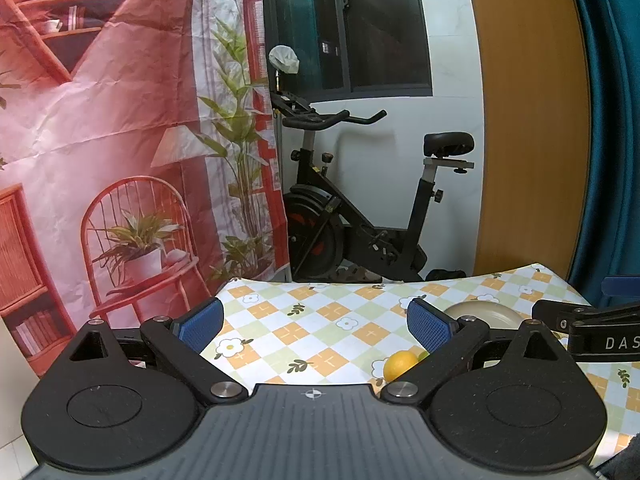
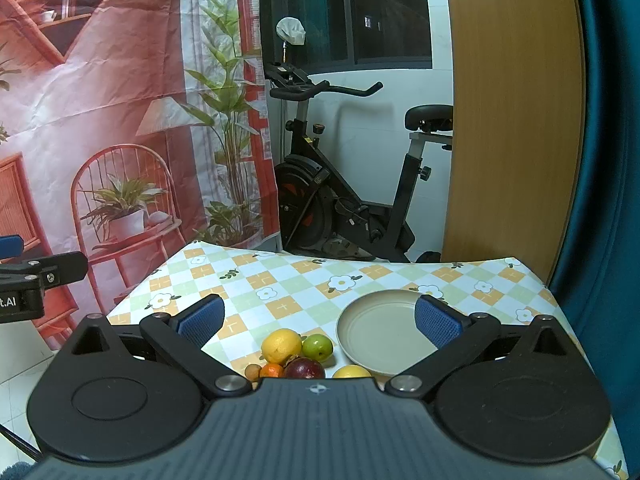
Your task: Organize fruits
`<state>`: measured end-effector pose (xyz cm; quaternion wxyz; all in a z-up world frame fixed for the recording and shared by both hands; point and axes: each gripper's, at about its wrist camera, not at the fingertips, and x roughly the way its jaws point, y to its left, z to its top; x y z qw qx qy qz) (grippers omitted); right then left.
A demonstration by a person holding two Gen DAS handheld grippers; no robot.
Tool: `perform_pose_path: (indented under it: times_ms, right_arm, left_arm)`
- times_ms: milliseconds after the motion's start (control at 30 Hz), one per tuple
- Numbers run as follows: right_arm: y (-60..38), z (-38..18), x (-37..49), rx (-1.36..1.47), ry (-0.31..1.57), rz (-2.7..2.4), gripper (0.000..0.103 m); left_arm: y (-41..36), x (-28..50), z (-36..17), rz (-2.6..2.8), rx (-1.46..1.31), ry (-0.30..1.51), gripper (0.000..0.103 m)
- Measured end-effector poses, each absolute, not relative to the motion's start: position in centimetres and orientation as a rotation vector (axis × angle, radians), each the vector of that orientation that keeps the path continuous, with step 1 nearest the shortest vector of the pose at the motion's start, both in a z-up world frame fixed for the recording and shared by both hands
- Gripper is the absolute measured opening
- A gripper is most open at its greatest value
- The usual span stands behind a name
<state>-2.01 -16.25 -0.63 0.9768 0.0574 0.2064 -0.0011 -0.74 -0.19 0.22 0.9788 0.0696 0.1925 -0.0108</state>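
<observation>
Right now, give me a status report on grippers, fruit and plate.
Left gripper and right gripper open, empty. Fruit pile loose on tablecloth, left of empty plate. Nothing in the way.

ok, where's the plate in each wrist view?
Left wrist: plate at right, mostly hidden behind the left gripper's right finger, only its far rim showing.
Right wrist: plate right of centre, in near-full view, partly behind the right gripper's right finger.
Shared landmark: exercise bike beyond the table.
</observation>
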Motion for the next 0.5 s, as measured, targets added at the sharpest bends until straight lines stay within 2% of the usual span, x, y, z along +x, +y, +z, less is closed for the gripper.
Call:
perform_pose_path:
  times_ms: [500]
  right_arm:
    - [-16.44,-0.33,-2.01,0.109,0.404,-0.008,0.103]
  left_arm:
    - [-0.05,-0.59,0.24,-0.023,0.132,0.394,0.099]
